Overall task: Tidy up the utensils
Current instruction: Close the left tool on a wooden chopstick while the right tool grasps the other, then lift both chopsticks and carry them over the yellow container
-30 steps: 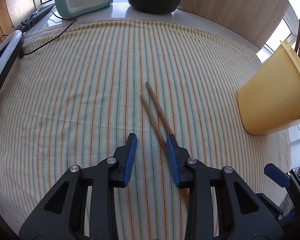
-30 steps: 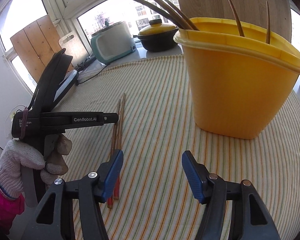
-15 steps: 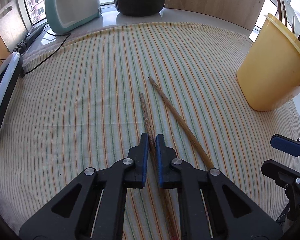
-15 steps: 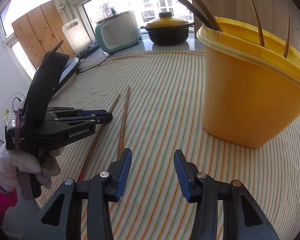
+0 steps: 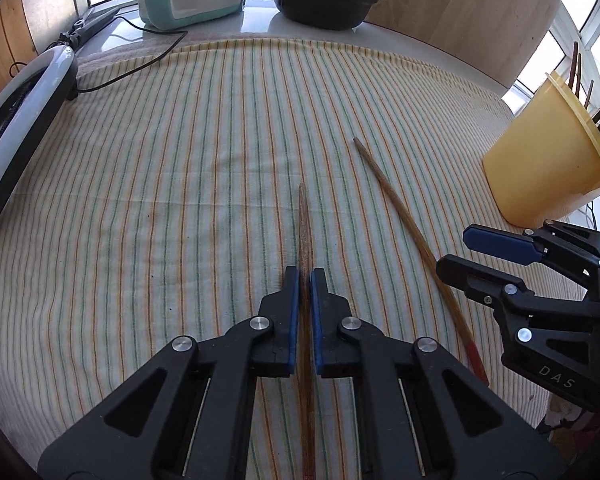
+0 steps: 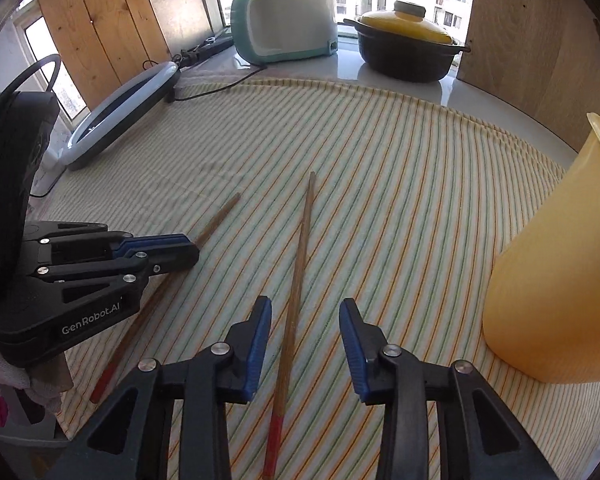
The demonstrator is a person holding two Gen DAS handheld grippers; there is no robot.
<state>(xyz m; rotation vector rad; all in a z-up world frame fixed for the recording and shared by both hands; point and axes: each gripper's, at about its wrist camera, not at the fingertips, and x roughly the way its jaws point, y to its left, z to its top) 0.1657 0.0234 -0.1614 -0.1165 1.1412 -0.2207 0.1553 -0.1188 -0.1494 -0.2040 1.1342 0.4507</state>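
Note:
Two wooden chopsticks with red ends lie on the striped cloth (image 5: pixel 180 160). My left gripper (image 5: pixel 305 280) is shut on the left chopstick (image 5: pixel 303 220), whose tip sticks out ahead of the pads. In the right wrist view the left gripper (image 6: pixel 190 246) clamps that same chopstick (image 6: pixel 218 220). My right gripper (image 6: pixel 305 340) straddles the second chopstick (image 6: pixel 300 256); its jaws are closing, but the pads stand clear of the wood. The right gripper (image 5: pixel 454 250) also shows beside the second chopstick (image 5: pixel 392 196). A yellow tub (image 6: pixel 560 280) with several utensils stands to the right.
Behind the cloth stand a teal rice cooker (image 6: pixel 284 20) and a black pot with a yellow lid (image 6: pixel 404 48). A ring light (image 6: pixel 120 116) with its cable lies at the left. Wooden boards lean at the back. The yellow tub (image 5: pixel 548 168) is near the table's right edge.
My left gripper closed onto the left chopstick. My right gripper moved left from in front of the tub to straddle the second chopstick, its jaws narrowing. The two chopsticks now lie further apart.

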